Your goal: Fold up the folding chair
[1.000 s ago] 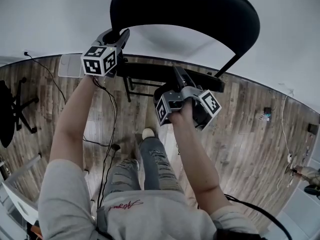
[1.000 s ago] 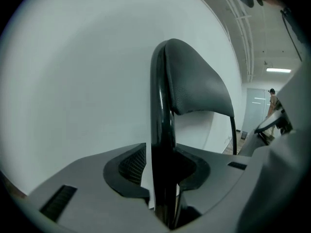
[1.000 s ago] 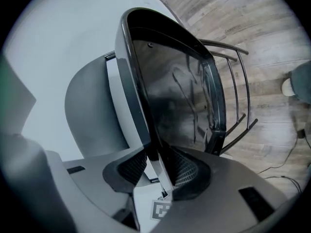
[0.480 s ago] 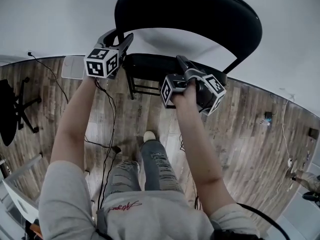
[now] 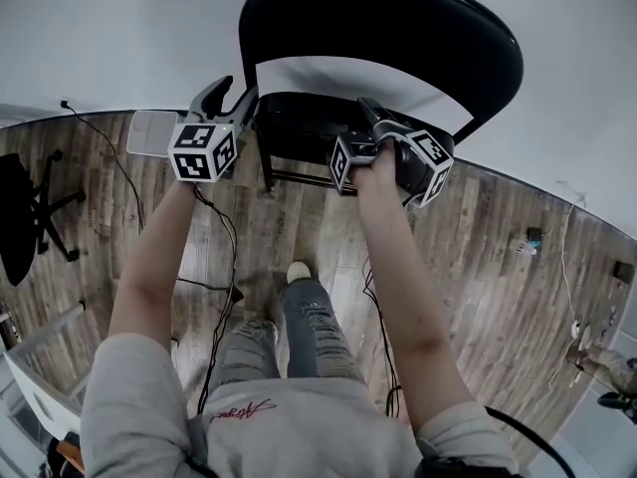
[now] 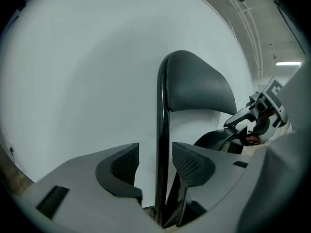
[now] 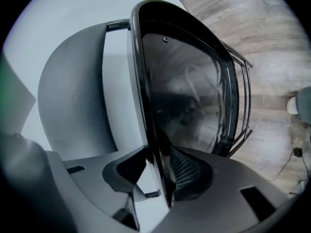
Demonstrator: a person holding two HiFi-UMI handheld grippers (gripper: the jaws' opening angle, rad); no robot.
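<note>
This looks like a plain office or studio workroom: a bare white wall stands behind the folding chair, which sits on a wood-look plank floor. Well to the chair's left is a black swivel chair, loose cables trail over the floor in front of it, and a ceiling strip light shines beyond it.
</note>
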